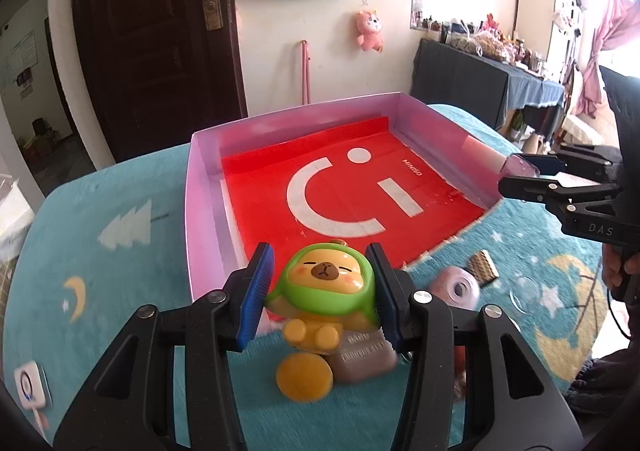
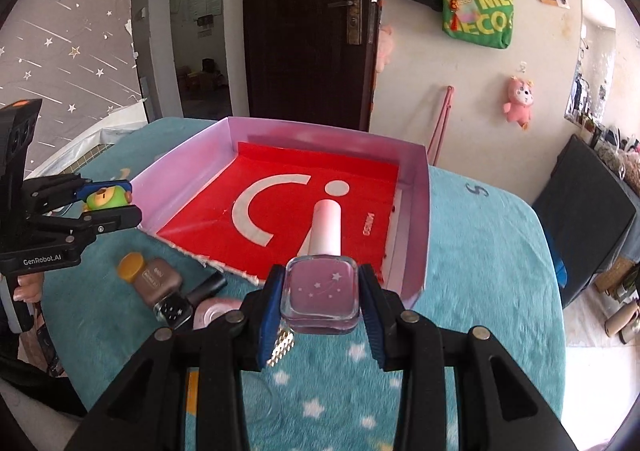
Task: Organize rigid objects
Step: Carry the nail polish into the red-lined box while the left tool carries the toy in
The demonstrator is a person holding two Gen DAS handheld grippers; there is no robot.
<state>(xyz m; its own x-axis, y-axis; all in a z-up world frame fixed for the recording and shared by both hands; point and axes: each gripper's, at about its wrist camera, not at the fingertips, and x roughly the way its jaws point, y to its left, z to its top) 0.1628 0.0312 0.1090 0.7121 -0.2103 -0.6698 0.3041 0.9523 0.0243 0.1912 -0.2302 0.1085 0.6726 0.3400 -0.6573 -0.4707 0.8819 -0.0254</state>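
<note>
A round table under a teal cloth printed with stars, moons and trees stands in a lived-in room, with a dark wooden door on the far wall and a green tote bag hanging beside it. On the cloth sits a shallow pink-walled tray with a red floor bearing a white logo; nothing lies in it as far as either view shows.

Judging by that, the sorting has barely begun. On the cloth near the tray's near edge lie a brown bottle with a yellow cap, a dark star-patterned bottle, a pale pink round case, a small glittery piece and a clear glass dish.

Both tools are loaded. The left gripper is clamped on a capybara figure in a green hood, held above the cloth at the tray's near edge. The right gripper grips the square glass base of a pink nail polish bottle, its white cap pointing toward the tray, at the tray's near right corner. Setting both down inside looks like the next step.
</note>
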